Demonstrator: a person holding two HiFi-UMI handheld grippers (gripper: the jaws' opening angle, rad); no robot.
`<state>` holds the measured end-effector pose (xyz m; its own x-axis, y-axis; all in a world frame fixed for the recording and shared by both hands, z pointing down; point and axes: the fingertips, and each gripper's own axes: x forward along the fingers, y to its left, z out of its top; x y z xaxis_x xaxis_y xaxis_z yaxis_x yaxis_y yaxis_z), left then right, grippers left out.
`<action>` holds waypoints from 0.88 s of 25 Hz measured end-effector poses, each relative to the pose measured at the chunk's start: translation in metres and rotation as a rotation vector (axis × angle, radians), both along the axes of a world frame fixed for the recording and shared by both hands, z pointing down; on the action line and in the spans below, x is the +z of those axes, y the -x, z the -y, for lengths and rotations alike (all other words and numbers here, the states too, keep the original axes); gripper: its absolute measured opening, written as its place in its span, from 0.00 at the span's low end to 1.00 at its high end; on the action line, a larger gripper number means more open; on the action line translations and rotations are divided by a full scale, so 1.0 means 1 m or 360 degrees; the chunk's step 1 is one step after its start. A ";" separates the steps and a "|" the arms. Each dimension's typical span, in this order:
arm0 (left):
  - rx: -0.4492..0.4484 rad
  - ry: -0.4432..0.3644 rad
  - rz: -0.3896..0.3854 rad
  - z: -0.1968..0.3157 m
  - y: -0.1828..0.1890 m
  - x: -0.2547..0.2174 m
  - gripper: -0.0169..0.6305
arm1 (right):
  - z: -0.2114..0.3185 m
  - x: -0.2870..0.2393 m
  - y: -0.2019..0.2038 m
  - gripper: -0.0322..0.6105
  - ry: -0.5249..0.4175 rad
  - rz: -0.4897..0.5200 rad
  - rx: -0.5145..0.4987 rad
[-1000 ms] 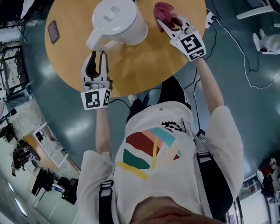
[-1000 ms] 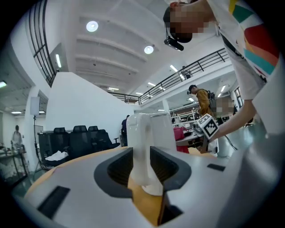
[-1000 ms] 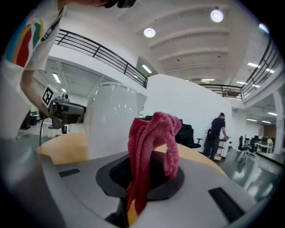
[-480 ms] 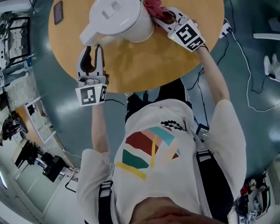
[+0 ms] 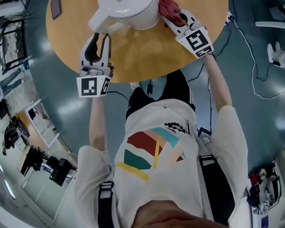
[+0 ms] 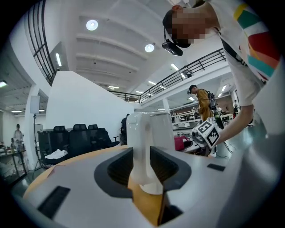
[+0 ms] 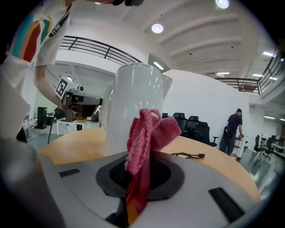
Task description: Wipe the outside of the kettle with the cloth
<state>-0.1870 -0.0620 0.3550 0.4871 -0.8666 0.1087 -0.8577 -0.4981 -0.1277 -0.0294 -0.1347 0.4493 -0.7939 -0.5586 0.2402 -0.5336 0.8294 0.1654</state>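
A white kettle (image 5: 129, 10) stands on the round wooden table (image 5: 147, 53) at the top of the head view. Its handle (image 6: 141, 147) fills the gap between the pads of my left gripper (image 5: 101, 38), which is shut on it. My right gripper (image 5: 177, 18) is shut on a bunched pink-red cloth (image 5: 168, 7). The cloth (image 7: 149, 131) sticks up out of the jaws and lies against the kettle's right side (image 7: 133, 98). In the left gripper view the right gripper's marker cube (image 6: 205, 132) shows past the kettle.
A dark phone (image 5: 55, 7) lies at the table's far left. A small dark cable (image 7: 189, 155) lies on the table beyond the kettle. The table's near edge curves just below both grippers. Cables (image 5: 249, 58) run over the floor at right. Office chairs (image 7: 196, 127) and a standing person (image 7: 232, 127) are far behind.
My right gripper has carried the cloth left and down from beside the kettle to against its side. The left gripper has stayed on the handle.
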 end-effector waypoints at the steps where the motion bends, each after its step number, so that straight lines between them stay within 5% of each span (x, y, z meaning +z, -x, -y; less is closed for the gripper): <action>1: 0.0045 -0.0001 0.0005 -0.002 -0.001 0.000 0.26 | -0.006 0.000 0.000 0.11 0.0003 0.0017 0.0056; 14: 0.0602 -0.0146 0.0034 -0.031 0.030 0.006 0.26 | -0.083 0.012 0.079 0.11 -0.0065 0.0160 0.0670; 22: 0.0769 -0.0190 0.0040 -0.039 0.038 0.007 0.26 | -0.097 0.014 0.129 0.11 -0.0057 0.0098 0.0682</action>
